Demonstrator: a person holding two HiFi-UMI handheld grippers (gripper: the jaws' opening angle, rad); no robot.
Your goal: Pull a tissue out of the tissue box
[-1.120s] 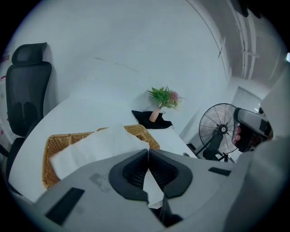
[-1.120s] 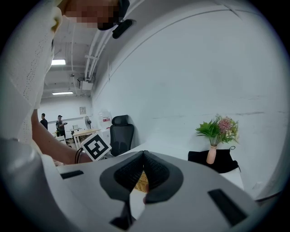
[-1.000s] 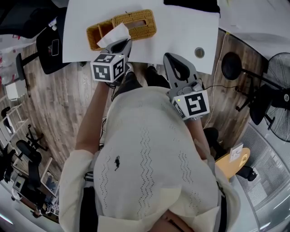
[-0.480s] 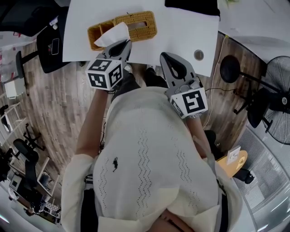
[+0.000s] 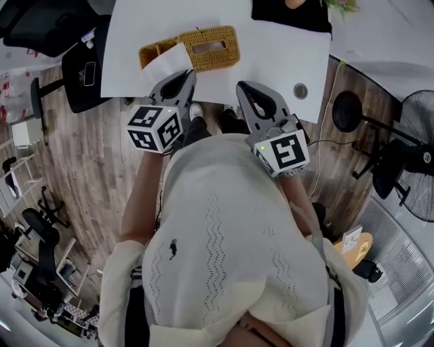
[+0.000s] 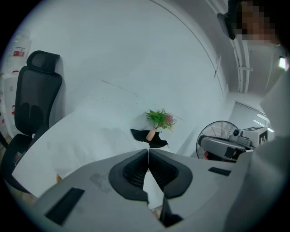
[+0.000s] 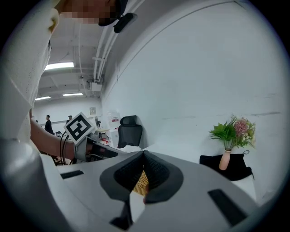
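Observation:
A woven wicker tissue box (image 5: 203,46) lies on the white table (image 5: 271,51) in the head view. A white tissue (image 5: 165,62) reaches from over the box's left part to the tip of my left gripper (image 5: 182,74), which is shut on it. In the left gripper view the jaws meet at the tip and the tissue (image 6: 153,186) shows white below them. Whether the tissue's far end still touches the box I cannot tell. My right gripper (image 5: 245,88) hangs at the table's near edge, shut and empty; the wicker box (image 7: 141,180) shows through its gap.
A small round object (image 5: 300,91) lies near the table's right front corner. A black cloth (image 5: 291,10) with a vase of flowers (image 7: 231,140) sits at the back. A black office chair (image 5: 81,71) stands left of the table, a fan (image 5: 415,159) at the right.
My left gripper has lifted with the tissue and drawn back from the box toward the person. The right gripper has hardly moved.

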